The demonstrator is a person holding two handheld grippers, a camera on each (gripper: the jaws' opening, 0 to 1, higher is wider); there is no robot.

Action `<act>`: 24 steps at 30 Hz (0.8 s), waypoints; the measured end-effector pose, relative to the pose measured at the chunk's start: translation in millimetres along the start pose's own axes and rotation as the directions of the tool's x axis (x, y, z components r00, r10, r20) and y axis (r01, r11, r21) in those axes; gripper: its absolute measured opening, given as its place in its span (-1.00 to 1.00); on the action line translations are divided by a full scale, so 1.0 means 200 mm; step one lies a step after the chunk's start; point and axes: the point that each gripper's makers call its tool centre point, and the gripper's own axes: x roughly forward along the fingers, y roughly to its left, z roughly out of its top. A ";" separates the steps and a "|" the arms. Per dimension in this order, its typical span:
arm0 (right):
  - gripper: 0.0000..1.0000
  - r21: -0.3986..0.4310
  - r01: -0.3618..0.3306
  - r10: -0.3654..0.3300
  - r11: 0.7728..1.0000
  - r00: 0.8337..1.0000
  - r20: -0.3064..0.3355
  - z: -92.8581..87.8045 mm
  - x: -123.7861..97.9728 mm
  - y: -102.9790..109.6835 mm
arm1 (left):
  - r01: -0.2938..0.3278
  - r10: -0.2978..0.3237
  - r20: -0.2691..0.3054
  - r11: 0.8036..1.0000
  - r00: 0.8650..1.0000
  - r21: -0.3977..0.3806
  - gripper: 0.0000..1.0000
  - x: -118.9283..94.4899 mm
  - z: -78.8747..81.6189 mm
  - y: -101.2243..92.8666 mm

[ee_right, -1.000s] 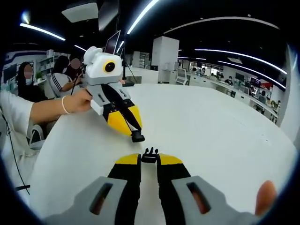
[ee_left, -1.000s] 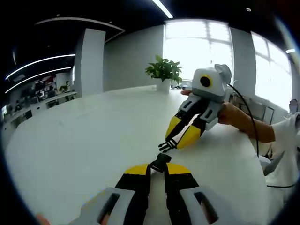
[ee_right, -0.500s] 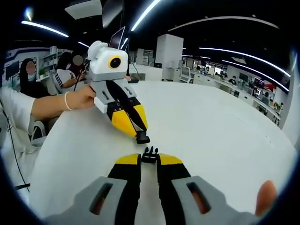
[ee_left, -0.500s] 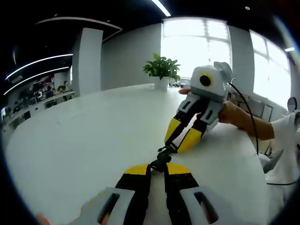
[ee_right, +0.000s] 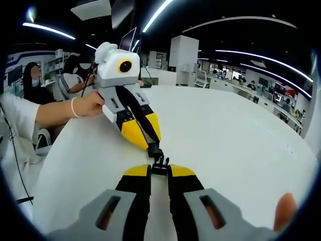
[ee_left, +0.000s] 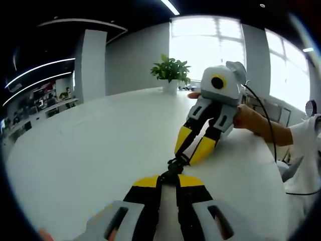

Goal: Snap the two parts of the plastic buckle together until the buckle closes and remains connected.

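My left gripper [ee_left: 168, 179] is shut on the black socket half of the buckle [ee_left: 173, 170], just above its yellow tips. My right gripper [ee_left: 186, 151] comes in from the right, shut on the pronged half [ee_left: 180, 160], which meets the socket end to end. In the right gripper view, my right gripper [ee_right: 159, 171] pinches the pronged half [ee_right: 160, 164]. Its prongs touch the socket half [ee_right: 154, 150] carried by my left gripper [ee_right: 151, 143]. Whether the halves have latched is not visible.
Both grippers hover over a wide white table [ee_left: 90, 145]. A potted plant [ee_left: 170, 70] stands at its far edge. A person's hand [ee_left: 251, 120] grips the right tool, trailing a black cable [ee_left: 269, 131]. People sit at the back left [ee_right: 65, 80].
The two grippers have closed the gap. The buckle halves, apart a second ago, now touch tip to tip.
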 end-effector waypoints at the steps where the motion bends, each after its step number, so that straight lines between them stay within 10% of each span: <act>1: -0.74 0.000 -0.002 0.002 1.000 1.000 -0.002 0.00 0.00 0.00 | 0.000 0.000 -0.002 1.000 1.000 0.001 -0.79 0.00 0.00 0.00; 24: -0.74 -0.003 -0.051 0.051 0.999 0.999 0.003 0.01 0.01 0.05 | 0.047 -0.046 -0.005 0.998 0.999 0.041 -0.79 0.01 0.00 -0.07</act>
